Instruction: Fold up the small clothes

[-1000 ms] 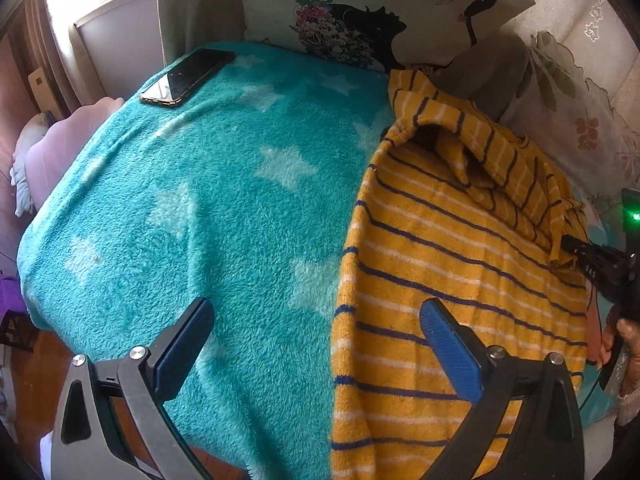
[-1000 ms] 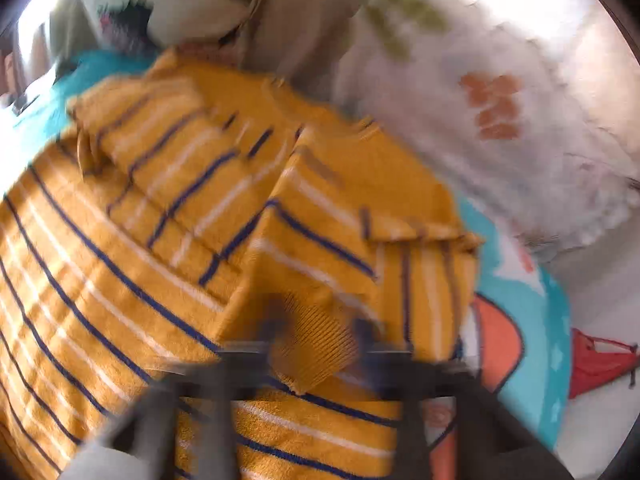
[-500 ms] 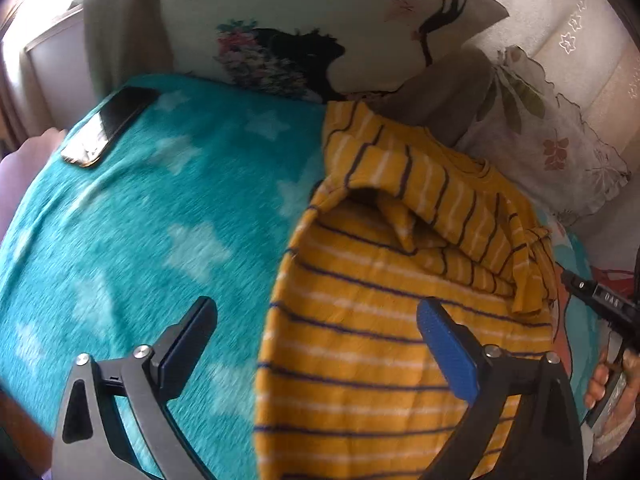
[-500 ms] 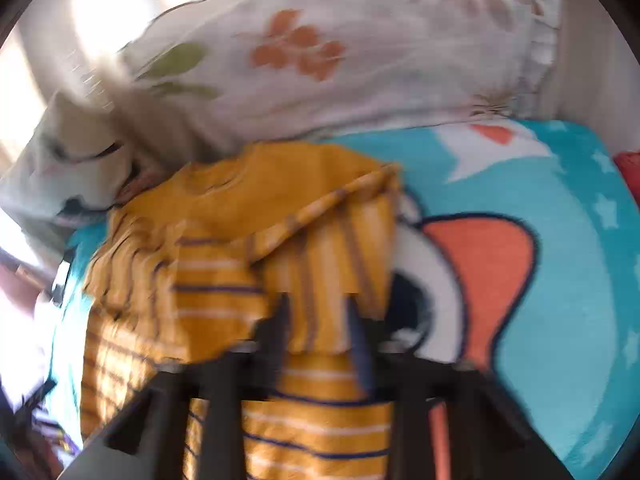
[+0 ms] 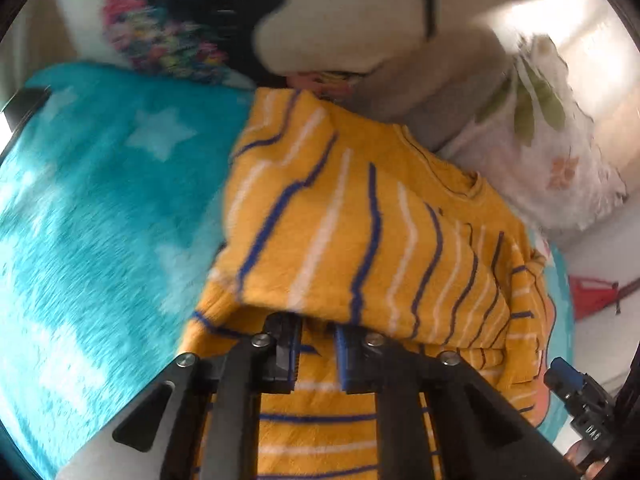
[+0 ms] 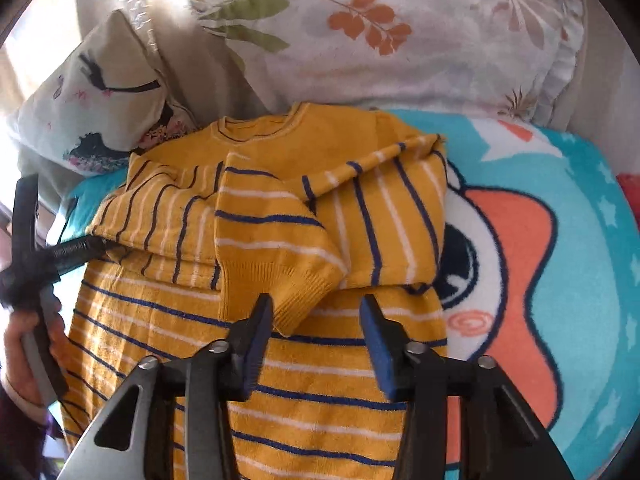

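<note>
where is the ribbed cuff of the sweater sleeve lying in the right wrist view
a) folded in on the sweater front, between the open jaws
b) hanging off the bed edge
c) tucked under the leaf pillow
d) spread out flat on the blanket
a: the cuff lies on the striped sweater front, with the right hand-held gripper open around its tip and the pads clear of it.

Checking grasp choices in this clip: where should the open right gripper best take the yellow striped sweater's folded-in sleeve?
Probably the ribbed cuff of the sleeve, approached from the hem side. On the sweater it lies loose on top, its corner already between the right gripper's just-opened jaws.
</note>
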Demonstrator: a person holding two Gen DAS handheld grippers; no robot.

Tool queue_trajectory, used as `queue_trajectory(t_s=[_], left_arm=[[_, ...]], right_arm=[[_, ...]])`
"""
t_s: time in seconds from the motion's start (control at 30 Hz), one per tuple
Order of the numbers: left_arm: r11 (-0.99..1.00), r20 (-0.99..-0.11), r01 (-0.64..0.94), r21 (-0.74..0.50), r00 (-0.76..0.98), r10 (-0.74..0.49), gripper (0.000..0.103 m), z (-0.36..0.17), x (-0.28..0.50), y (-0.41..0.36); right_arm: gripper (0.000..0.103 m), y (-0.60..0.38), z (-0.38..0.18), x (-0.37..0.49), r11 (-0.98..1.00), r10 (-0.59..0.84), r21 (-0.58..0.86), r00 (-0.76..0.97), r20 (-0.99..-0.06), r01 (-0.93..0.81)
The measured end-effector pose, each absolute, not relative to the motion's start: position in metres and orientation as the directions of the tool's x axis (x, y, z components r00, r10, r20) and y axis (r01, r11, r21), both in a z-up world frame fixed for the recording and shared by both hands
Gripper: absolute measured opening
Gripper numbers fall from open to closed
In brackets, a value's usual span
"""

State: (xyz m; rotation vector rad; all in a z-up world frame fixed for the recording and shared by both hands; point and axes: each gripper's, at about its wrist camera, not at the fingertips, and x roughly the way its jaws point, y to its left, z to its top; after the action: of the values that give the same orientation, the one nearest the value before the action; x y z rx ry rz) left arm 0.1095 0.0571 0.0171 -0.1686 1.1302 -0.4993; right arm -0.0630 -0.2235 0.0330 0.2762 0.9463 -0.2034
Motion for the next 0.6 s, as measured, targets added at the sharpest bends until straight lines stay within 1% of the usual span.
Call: queue_trajectory(t_s=[0.07, 0.17, 0.27, 0.33, 0.4, 0.43, 0.47, 0.5, 0.53, 0.57, 0.6], left_arm=[[0.887, -0.826, 0.276, -0.371, 0.338, -0.451, 0.014, 0.018, 0.101, 0.067], [0.894, -0.839, 0.257, -0.367, 0.324, -0.438, 0.014, 0.011, 0.094, 0.076], [0.892, -0.834, 0.254, -0.375, 0.327, -0.444, 0.015, 0.008, 0.095, 0.079], [0.897, -0.837, 0.263, -0.356, 0.337, -0.431, 0.016, 0.009, 0.094, 0.078], [0.9, -0.839, 0.279, -0.335, 0.346, -0.42, 0.016, 0.009, 0.092, 0.074], [0.9, -0.839, 0.284, -0.331, 0.347, -0.419, 0.016, 0.009, 0.091, 0.074], [0.899, -0.839, 0.288, -0.33, 0.347, -0.419, 0.017, 0.009, 0.091, 0.074], [0.898, -0.839, 0.29, -0.33, 0.346, -0.42, 0.017, 0.009, 0.092, 0.074], [0.898, -0.838, 0.291, -0.331, 0.346, -0.421, 0.018, 0.008, 0.092, 0.074], [0.897, -0.838, 0.292, -0.332, 0.346, -0.423, 0.019, 0.008, 0.093, 0.074], [0.896, -0.837, 0.293, -0.332, 0.346, -0.424, 0.02, 0.005, 0.095, 0.07]], right_arm=[[0.056, -0.214, 0.038, -0.059, 0.96, -0.051, 0.12, 0.582, -0.812, 0.252], [0.063, -0.192, 0.038, -0.049, 0.979, -0.041, 0.086, 0.596, -0.802, 0.184], [0.064, -0.169, 0.029, -0.032, 0.992, -0.029, 0.049, 0.591, -0.806, 0.114], [0.064, -0.151, 0.018, -0.018, 0.995, -0.092, -0.054, 0.58, -0.81, 0.082], [0.063, -0.136, 0.0, -0.004, 0.98, -0.193, -0.19, 0.544, -0.817, 0.061], [0.052, -0.133, -0.009, 0.0, 0.969, -0.233, -0.243, 0.522, -0.82, 0.051], [0.043, -0.134, -0.011, 0.002, 0.968, -0.233, -0.248, 0.516, -0.824, 0.04], [0.032, -0.138, -0.006, 0.001, 0.976, -0.206, -0.215, 0.521, -0.828, 0.043], [0.008, -0.145, 0.001, 0.0, 0.984, -0.17, -0.167, 0.523, -0.835, 0.054], [0.004, -0.155, 0.008, -0.001, 0.991, -0.136, -0.117, 0.524, -0.841, 0.07], [0.003, -0.167, 0.016, -0.002, 0.994, -0.097, -0.057, 0.533, -0.84, 0.092]])
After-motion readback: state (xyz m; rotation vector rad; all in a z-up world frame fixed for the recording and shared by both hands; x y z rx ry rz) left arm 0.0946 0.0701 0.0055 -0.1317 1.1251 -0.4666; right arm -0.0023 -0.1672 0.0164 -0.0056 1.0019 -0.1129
